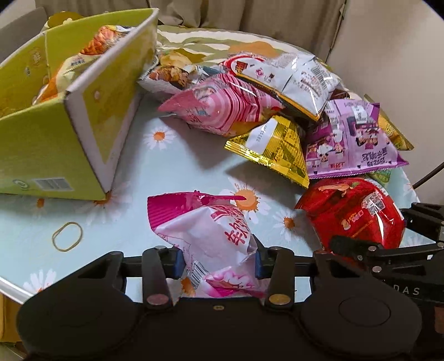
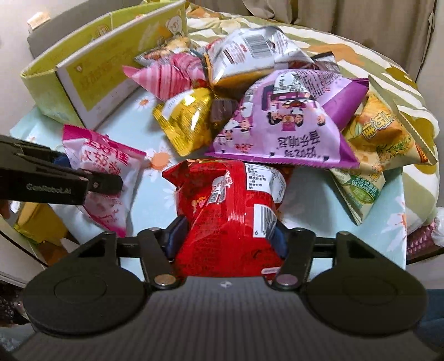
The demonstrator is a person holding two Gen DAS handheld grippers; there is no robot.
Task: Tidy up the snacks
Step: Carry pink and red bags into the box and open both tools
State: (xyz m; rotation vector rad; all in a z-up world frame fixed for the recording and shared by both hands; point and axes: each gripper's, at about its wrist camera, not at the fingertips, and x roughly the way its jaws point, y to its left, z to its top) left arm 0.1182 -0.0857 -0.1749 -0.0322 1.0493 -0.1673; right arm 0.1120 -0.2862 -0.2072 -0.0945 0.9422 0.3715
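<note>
My left gripper (image 1: 217,259) is shut on a pink-and-white snack bag (image 1: 205,230), held just above the table; the bag also shows in the right wrist view (image 2: 102,169). My right gripper (image 2: 226,236) is shut on a red snack bag (image 2: 224,211), which shows in the left wrist view (image 1: 358,211) at the right. A green cardboard box (image 1: 91,111) with several snack bags inside stands at the left. A pile of snack bags lies behind: a pink striped bag (image 1: 222,108), a white bag (image 1: 294,77), a gold bag (image 1: 274,147) and a purple bag (image 1: 352,138).
The table has a light blue daisy-print cloth (image 1: 172,166). A rubber band (image 1: 68,236) lies near its front left edge. Yellow-green snack bags (image 2: 374,155) lie at the pile's right side. Beige curtains (image 1: 249,14) hang behind the table.
</note>
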